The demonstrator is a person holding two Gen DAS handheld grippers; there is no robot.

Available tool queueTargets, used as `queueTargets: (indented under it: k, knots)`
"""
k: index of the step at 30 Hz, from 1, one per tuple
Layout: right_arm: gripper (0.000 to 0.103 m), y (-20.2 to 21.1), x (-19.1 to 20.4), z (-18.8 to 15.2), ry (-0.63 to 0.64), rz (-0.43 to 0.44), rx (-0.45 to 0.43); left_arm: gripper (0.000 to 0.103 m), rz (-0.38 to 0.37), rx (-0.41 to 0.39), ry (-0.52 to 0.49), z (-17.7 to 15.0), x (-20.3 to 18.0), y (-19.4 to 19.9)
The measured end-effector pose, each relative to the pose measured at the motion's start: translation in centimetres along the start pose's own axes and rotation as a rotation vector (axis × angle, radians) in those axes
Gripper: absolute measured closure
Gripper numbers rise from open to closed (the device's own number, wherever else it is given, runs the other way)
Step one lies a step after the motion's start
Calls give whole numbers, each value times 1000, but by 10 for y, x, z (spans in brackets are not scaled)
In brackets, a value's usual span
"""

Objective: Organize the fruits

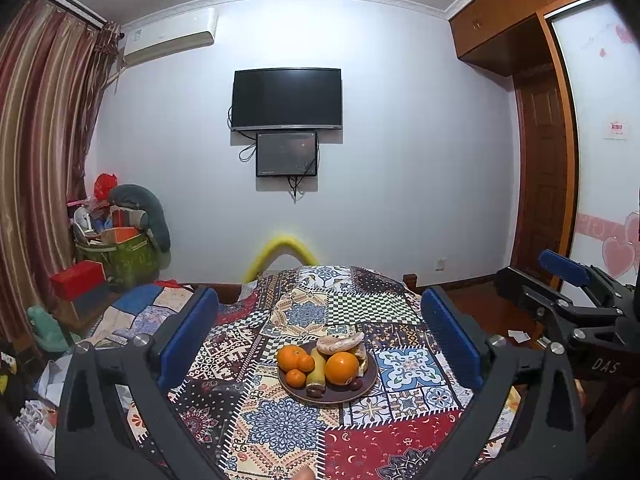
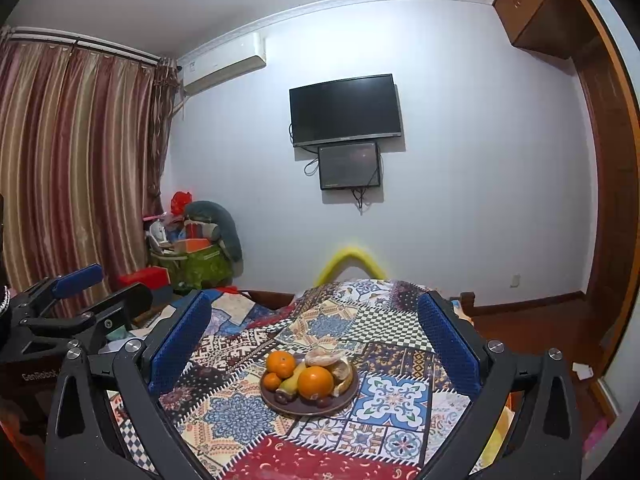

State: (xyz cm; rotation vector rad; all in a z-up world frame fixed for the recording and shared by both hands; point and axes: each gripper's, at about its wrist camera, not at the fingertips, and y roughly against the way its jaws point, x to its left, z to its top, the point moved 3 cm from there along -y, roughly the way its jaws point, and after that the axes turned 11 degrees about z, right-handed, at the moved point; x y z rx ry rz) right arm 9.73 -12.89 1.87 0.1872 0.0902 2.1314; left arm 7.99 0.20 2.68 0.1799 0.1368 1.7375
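A dark round plate point(image 1: 362, 394) point(image 2: 348, 400) sits on the patchwork-covered table and holds piled fruit. On it lie a large orange point(image 1: 341, 368) point(image 2: 315, 382), smaller oranges point(image 1: 291, 357) point(image 2: 281, 363), a banana point(image 1: 317, 372) point(image 2: 292, 380), peeled citrus point(image 1: 340, 343) point(image 2: 322, 358) and small dark red fruits point(image 1: 314, 392) point(image 2: 324, 402). My left gripper point(image 1: 320, 332) is open, above and short of the plate, with nothing between its blue pads. My right gripper point(image 2: 314, 332) is likewise open and empty. Each gripper shows at the edge of the other's view point(image 1: 568, 284) point(image 2: 76, 296).
The patchwork tablecloth point(image 1: 296, 420) point(image 2: 392, 396) covers the table to its far edge, where a yellow foam curve point(image 1: 282, 250) point(image 2: 352, 260) rises. Cluttered boxes and bags point(image 1: 116, 248) point(image 2: 192, 252) stand in the left corner by the curtains. A wooden door point(image 1: 544, 176) is at right.
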Motion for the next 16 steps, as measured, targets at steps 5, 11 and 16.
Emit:
queueTargets:
  k: [5, 11, 16]
  knots:
    - [0, 0, 0, 0, 0, -3, 0, 0, -7, 3, 0, 0, -1, 2]
    - [0, -1, -2, -2, -6, -5, 3, 0, -23, 16, 11, -1, 0, 0]
    - [0, -1, -2, -2, -6, -8, 5, 0, -24, 19, 11, -1, -1, -2]
